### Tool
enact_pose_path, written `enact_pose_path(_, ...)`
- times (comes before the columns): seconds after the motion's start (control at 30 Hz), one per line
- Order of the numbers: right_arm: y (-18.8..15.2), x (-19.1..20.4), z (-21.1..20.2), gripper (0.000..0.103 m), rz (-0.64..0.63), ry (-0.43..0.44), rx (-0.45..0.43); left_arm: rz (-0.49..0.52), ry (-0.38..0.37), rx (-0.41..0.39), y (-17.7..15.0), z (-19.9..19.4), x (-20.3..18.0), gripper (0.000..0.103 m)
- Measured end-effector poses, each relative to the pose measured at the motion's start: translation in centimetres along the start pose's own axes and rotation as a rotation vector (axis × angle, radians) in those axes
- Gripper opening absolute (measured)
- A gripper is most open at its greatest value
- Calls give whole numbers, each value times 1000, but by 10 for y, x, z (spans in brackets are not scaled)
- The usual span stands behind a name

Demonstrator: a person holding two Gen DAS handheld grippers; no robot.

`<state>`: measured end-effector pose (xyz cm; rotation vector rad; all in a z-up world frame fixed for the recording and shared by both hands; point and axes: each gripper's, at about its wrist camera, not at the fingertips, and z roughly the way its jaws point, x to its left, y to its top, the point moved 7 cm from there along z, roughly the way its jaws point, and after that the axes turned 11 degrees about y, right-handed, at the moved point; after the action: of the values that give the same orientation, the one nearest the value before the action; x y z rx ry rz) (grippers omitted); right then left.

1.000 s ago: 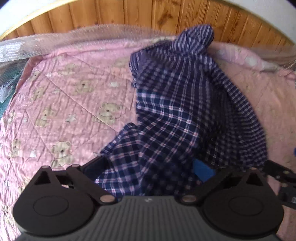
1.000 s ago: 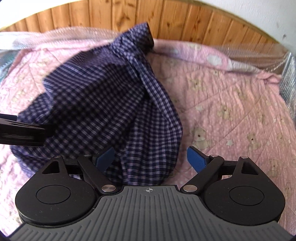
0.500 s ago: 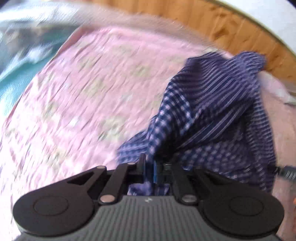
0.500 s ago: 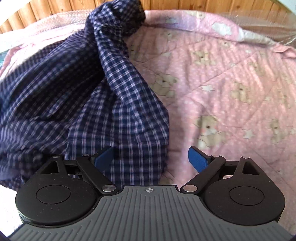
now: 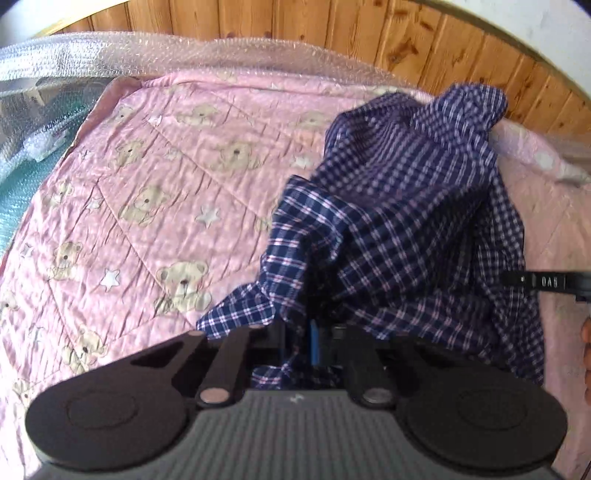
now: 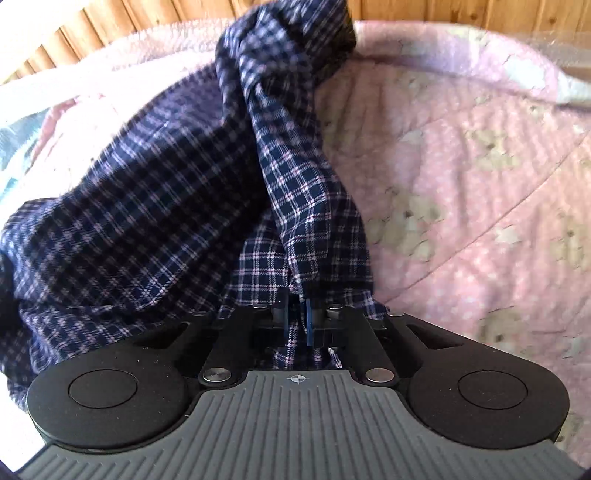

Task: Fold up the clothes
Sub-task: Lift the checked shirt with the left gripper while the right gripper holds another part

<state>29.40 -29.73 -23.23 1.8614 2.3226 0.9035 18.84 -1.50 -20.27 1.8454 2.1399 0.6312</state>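
Our left tongs [image 5: 308,341] pinch a fold of the dark blue checked shirt [image 5: 399,229], and our right tongs [image 6: 297,321] have just snapped closed on another fold of it. The shirt sits in a bunched heap on the pink teddy bear blanket [image 5: 155,206], near the wooden wall [image 5: 406,33].

Left wrist view: from just above the left gripper [image 5: 312,332], angled steeply down, close over the near left edge of the plaid shirt [image 5: 406,229], toward the wooden wall [image 5: 424,40] beyond. Right wrist view: close over the shirt's near right edge, same tilt. Shared: shirt, pink quilt [image 6: 461,177], wall.
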Motion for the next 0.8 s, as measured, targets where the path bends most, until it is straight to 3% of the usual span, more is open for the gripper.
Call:
enact_pose_path(0.23, -2, -20, -60, 3, 41, -39, -90, 30, -66, 8, -7, -4, -1, 7)
enact_pose_path(0.5, -22, -43, -87, 1, 108, -138, -130, 96, -116, -12, -18, -10, -19, 5)
enact_pose_path(0.6, -33, -59, -116, 1, 167, -193, -191, 136, -185, -29, -30, -31, -27, 3)
enact_pose_path(0.67, -49, -76, -125, 1, 211, -240, -188, 183, -243, -30, -46, -49, -36, 3)
enact_pose_path(0.73, -66, -94, -132, 1, 253, -286, -171, 236, -255, 3, -68, -48, -42, 5)
enact_pose_path(0.8, -89, -115, -121, 1, 283, -304, -75, 282, -260, 36, -86, -42, -46, 13)
